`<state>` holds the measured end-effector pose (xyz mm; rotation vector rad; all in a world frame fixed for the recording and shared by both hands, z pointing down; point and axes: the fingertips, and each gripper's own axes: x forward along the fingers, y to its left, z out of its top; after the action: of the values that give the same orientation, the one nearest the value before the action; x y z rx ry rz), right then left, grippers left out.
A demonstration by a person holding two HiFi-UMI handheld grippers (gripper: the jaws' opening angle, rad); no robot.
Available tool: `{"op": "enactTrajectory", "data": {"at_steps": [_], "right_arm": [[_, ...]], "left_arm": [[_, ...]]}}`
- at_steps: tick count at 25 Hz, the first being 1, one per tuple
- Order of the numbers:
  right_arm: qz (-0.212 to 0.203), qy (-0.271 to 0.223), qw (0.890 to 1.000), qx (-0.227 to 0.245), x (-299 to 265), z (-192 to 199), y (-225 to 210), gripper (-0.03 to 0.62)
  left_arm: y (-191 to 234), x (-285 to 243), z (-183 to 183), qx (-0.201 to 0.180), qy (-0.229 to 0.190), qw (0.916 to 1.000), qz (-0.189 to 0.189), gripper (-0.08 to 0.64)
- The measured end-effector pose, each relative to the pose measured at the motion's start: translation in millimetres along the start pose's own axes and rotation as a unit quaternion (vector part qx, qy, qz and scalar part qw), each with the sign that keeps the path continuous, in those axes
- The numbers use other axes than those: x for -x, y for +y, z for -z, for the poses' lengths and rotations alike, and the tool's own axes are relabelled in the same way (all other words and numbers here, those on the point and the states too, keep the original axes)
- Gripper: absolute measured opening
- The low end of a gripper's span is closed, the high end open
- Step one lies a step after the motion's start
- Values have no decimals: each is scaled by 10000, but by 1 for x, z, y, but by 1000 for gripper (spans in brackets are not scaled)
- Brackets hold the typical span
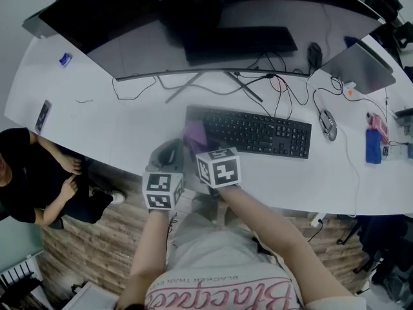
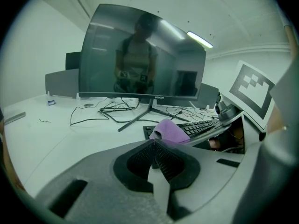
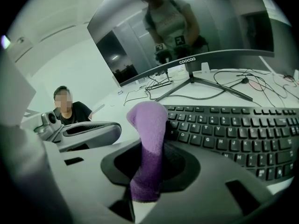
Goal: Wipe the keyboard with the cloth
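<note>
The black keyboard [image 1: 258, 132] lies on the white desk [image 1: 122, 134] in front of the monitor. A purple cloth [image 1: 195, 134] sits at the keyboard's left end. In the right gripper view my right gripper [image 3: 145, 158] is shut on the purple cloth [image 3: 148, 120], which sticks up between the pads beside the keyboard [image 3: 233, 134]. My left gripper [image 1: 169, 154] hovers just left of the cloth. In the left gripper view the left gripper [image 2: 153, 143] is shut with nothing between its pads, and the cloth [image 2: 169, 130] shows just beyond it.
A wide curved monitor [image 1: 213, 18] on a metal stand spans the back, with loose cables [image 1: 271, 86] under it. A mouse [image 1: 328, 124], a grey laptop [image 1: 359, 66] and a blue bottle [image 1: 373, 146] are to the right. A seated person [image 1: 26, 173] is at the left.
</note>
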<state>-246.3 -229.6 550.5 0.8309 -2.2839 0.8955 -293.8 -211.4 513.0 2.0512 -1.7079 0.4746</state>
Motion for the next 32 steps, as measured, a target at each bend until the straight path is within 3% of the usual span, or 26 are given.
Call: {"op": "enactTrajectory", "data": {"at_steps": [32], "right_arm": [[357, -6, 9993, -112, 66, 17, -85, 91]], "left_arm": [[-96, -36, -9, -121, 57, 9995, 298, 8]]}}
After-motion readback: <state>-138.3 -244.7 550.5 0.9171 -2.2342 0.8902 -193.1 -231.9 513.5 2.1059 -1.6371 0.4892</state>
